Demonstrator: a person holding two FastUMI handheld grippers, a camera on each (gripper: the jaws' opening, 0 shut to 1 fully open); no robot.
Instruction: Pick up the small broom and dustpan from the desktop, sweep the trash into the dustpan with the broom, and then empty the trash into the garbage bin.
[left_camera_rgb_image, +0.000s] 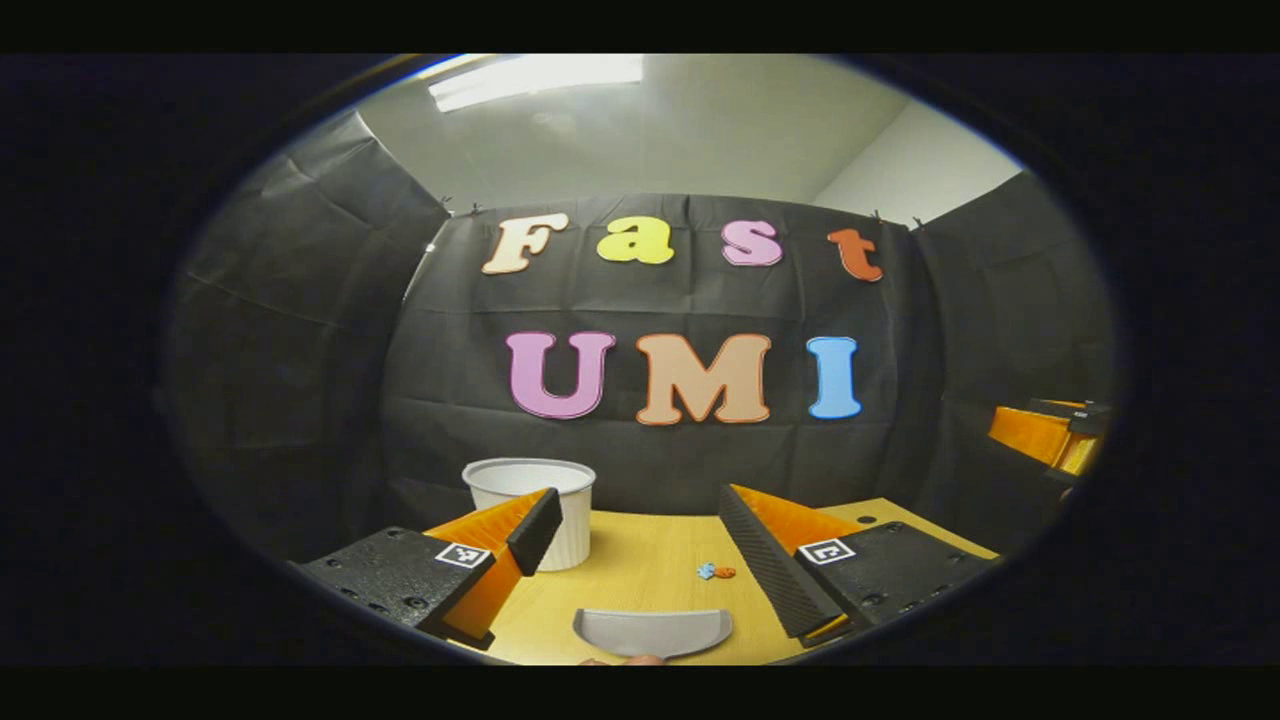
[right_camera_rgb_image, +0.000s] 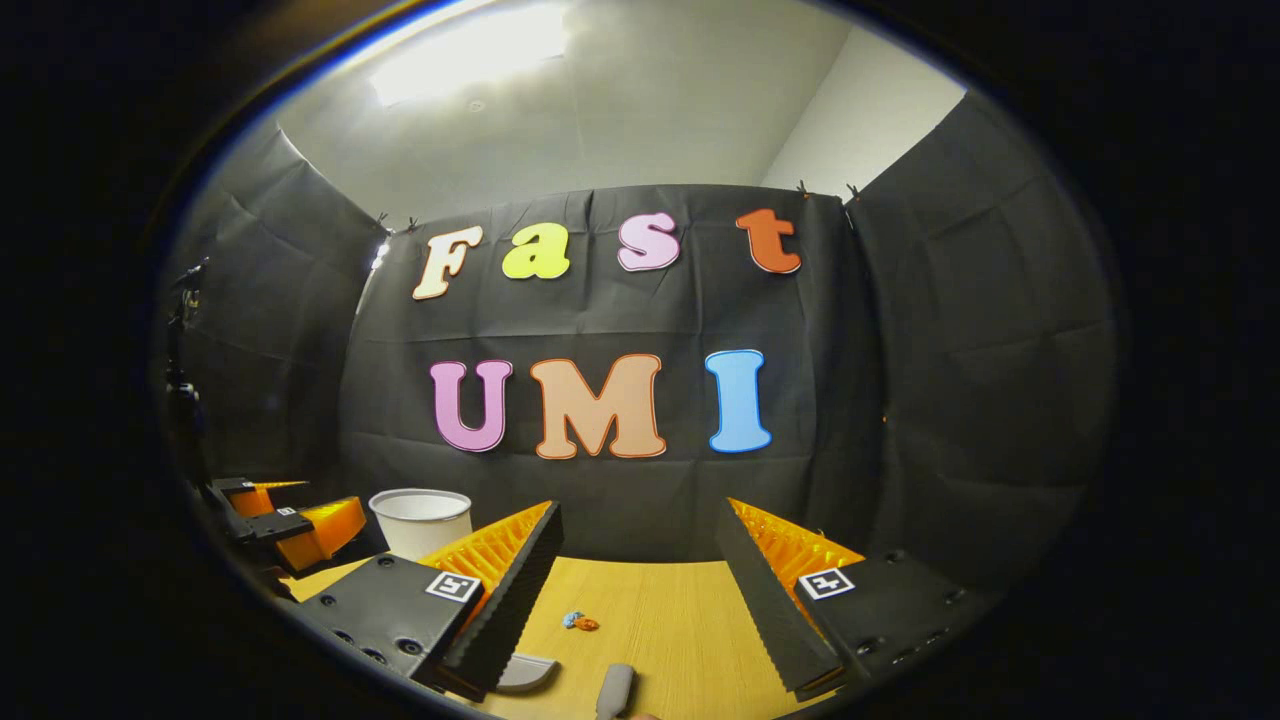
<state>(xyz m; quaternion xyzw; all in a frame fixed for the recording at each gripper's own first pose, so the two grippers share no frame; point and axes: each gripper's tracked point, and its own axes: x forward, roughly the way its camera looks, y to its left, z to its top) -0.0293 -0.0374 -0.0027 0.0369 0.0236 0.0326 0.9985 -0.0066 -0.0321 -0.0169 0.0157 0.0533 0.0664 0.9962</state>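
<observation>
Both tools gape wide over wooden desktop (left_camera_rgb_image: 640, 560); white bin (left_camera_rgb_image: 535, 505) at back.

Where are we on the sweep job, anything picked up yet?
Nothing is done yet. Left gripper and right gripper hang open above the desktop, holding nothing. The dustpan and broom handle lie on it. The trash is unswept; the garbage bin awaits emptying.
</observation>
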